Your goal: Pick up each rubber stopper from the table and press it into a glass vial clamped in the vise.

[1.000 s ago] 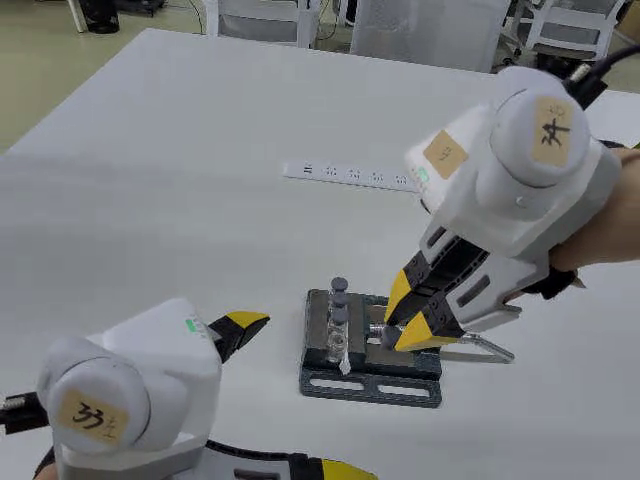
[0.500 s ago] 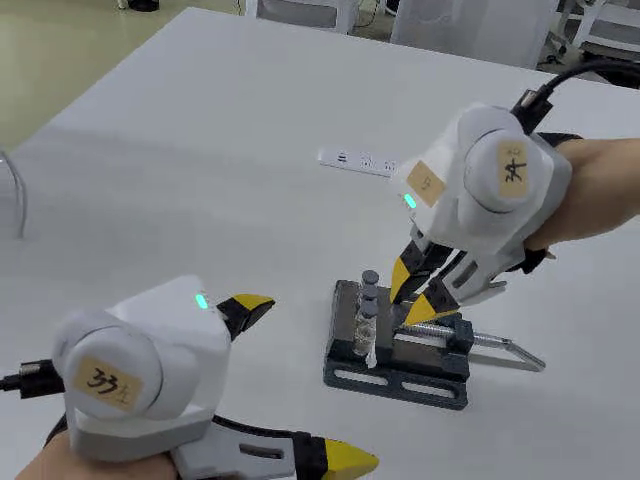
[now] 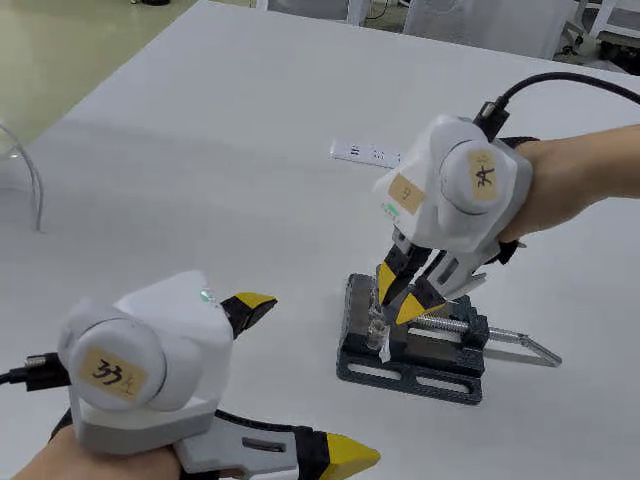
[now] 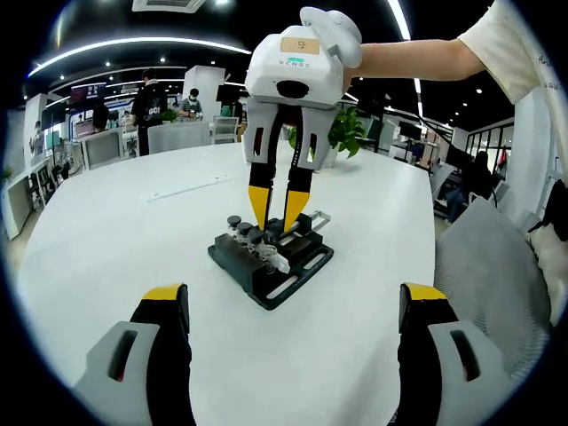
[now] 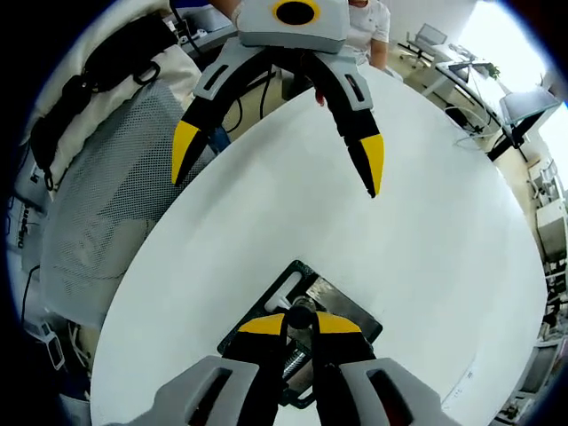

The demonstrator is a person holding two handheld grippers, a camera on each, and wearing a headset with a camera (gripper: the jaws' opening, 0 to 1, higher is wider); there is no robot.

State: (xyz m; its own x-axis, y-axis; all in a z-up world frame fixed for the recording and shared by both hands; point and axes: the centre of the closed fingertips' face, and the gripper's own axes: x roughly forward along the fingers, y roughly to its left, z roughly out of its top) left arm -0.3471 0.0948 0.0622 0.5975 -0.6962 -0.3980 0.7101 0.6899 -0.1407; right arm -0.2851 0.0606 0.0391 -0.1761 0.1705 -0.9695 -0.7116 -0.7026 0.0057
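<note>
A dark vise [image 3: 410, 365] stands on the white table and clamps a row of small glass vials [image 3: 378, 330]. Some vials in the row carry grey stoppers [image 4: 235, 222]. My right gripper [image 3: 398, 300] points down right over the vial row, with its yellow fingertips [image 5: 263, 325] shut on a dark grey rubber stopper [image 5: 300, 311]. The stopper hangs just above the vise [image 5: 306, 293]. My left gripper [image 3: 298, 380] is open near the table's front, well to the left of the vise, with nothing between its jaws. From the left gripper [image 4: 293, 306], the right gripper [image 4: 277, 202] hangs over the vise [image 4: 271, 257].
A white power strip [image 3: 365, 153] lies on the table beyond the vise. The vise's screw handle [image 3: 520, 340] sticks out to the right. A curved transparent thing [image 3: 25, 170] sits at the table's left edge. Chairs and people are in the background.
The head camera has shifted. My right gripper has moved with the stopper from beside the vise's screw to over the vial row. The left gripper has stayed open and about where it was.
</note>
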